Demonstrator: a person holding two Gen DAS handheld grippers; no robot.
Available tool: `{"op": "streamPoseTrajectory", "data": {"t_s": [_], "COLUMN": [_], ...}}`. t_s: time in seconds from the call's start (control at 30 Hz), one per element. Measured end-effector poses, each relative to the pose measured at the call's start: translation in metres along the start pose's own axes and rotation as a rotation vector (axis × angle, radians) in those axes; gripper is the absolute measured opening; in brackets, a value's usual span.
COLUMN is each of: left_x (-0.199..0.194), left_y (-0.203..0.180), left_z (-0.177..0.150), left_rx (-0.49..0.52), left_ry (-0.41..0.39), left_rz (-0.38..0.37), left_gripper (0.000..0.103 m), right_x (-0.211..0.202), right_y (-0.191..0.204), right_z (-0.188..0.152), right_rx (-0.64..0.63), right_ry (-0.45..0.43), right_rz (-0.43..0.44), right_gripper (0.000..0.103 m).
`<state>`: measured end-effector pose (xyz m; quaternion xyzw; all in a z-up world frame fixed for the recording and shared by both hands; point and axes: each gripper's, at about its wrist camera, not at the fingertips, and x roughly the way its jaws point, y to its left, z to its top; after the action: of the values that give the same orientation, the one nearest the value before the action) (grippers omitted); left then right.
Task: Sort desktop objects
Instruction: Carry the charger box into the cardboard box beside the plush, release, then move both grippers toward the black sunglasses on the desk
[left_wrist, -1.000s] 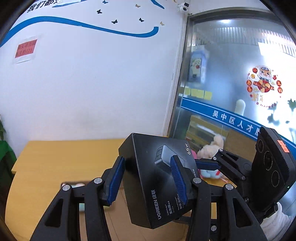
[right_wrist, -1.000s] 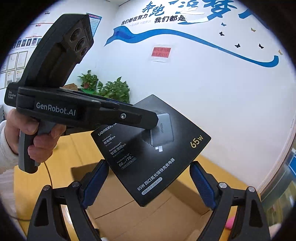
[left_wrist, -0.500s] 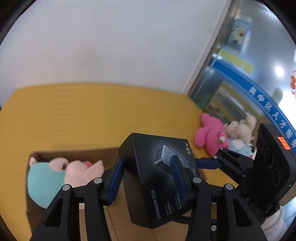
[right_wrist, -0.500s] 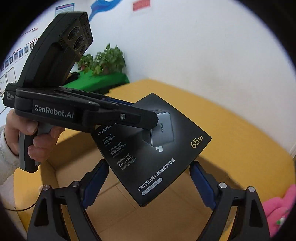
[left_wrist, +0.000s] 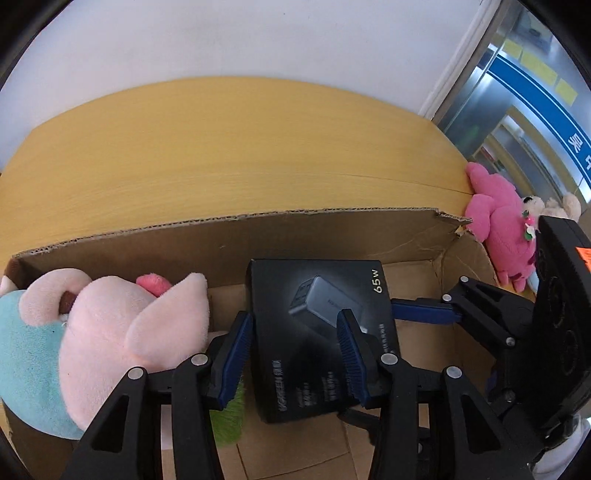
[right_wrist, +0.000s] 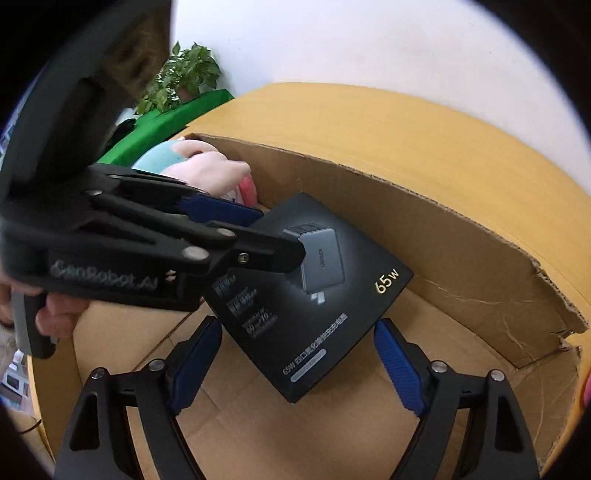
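At the bottom centre of the left wrist view, the left gripper (left_wrist: 295, 354) is clamped on a black UGREEN charger box (left_wrist: 321, 339): one blue pad presses its left side face, the other lies on its printed top face near the pictured charger. The box hangs over the open cardboard carton (left_wrist: 258, 229), whose floor shows beneath it at the bottom of the frame; whether the box touches that floor cannot be told.

In the right wrist view, the right gripper (right_wrist: 295, 363) sits at the bottom centre with its fingers spread wide, the blue pads flanking the box's near corner without touching it. It holds nothing.

The box looks like stiff, smooth printed card with sharp edges and flat faces. It is probably light to moderate in weight, with a dense charger inside. The glossy surface may slide under a shallow pinch, so opposite flat faces taken deep between the ribbed pads seem the safest hold; a corner grip would likely let it pivot. It should tolerate a short drop into the carton.

To the left inside the carton lies a pink plush pig (left_wrist: 122, 332) against a teal plush toy (left_wrist: 26, 354), both soft. Beyond the carton's torn far wall the yellow wooden table (left_wrist: 221, 147) stretches, and at the right edge a magenta plush toy (left_wrist: 498, 221) rests outside the carton.
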<state>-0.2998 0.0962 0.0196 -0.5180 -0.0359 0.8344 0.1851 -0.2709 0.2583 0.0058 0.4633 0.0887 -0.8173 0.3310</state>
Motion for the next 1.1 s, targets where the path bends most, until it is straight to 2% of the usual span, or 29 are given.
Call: {"op": "streamPoseTrajectory", "data": {"t_s": [0.1,0.2,0.27,0.33,0.4,0.43,0.47,0.5,0.57,0.6,0.7,0.87,1.1], "left_x": [-0.015,-0.044,-0.076,-0.111,-0.150,-0.166,-0.183,-0.198,-0.223,-0.233,-0.250,-0.263,-0.264], "left_y": [0.007,0.007,0.005,0.003,-0.003,-0.009,-0.015,-0.019,-0.023,-0.027,-0.034,-0.044,-0.051], "left_z": [-0.006,-0.015,-0.025,-0.041,-0.067,-0.079,-0.094,-0.109,-0.139,-0.155,-0.189,-0.228,-0.249], "left_rx": [-0.027,0.008,0.045,0.072,0.106,0.123,0.140,0.155,0.168,0.169,0.174,0.164,0.167], "left_ry": [-0.022,-0.077,-0.159,-0.249,-0.358,-0.413,-0.468,-0.507,-0.565,-0.594,-0.634,-0.634,-0.619], "left_rz": [-0.034,0.006,0.022,0.043,0.090,0.120,0.143,0.145,0.136,0.134,0.149,0.134,0.118], "left_gripper": [0.047,0.047,0.047,0.052,0.069,0.074,0.080,0.089,0.100,0.100,0.100,0.100,0.100], "right_x": [-0.001,-0.012,-0.030,-0.057,-0.085,-0.098,-0.107,-0.117,-0.140,-0.148,-0.168,-0.173,-0.179], "right_y": [0.009,0.020,0.024,0.034,0.055,0.071,0.077,0.093,0.121,0.133,0.168,0.198,0.209], "right_z": [-0.001,-0.001,-0.008,-0.024,-0.043,-0.050,-0.048,-0.053,-0.073,-0.081,-0.105,-0.120,-0.142], "right_rx": [-0.004,0.006,0.021,0.042,0.067,0.078,0.085,0.094,0.119,0.130,0.133,0.087,0.110], "right_ry": [-0.011,-0.035,-0.075,-0.129,-0.184,-0.214,-0.249,-0.289,-0.367,-0.397,-0.456,-0.466,-0.456], "right_rz": [-0.001,-0.024,-0.070,-0.135,-0.253,-0.343,-0.391,-0.402,-0.400,-0.404,-0.415,-0.461,-0.463], "right_gripper": [0.084,0.084,0.085,0.085,0.086,0.088,0.091,0.093,0.103,0.103,0.103,0.103,0.103]}}
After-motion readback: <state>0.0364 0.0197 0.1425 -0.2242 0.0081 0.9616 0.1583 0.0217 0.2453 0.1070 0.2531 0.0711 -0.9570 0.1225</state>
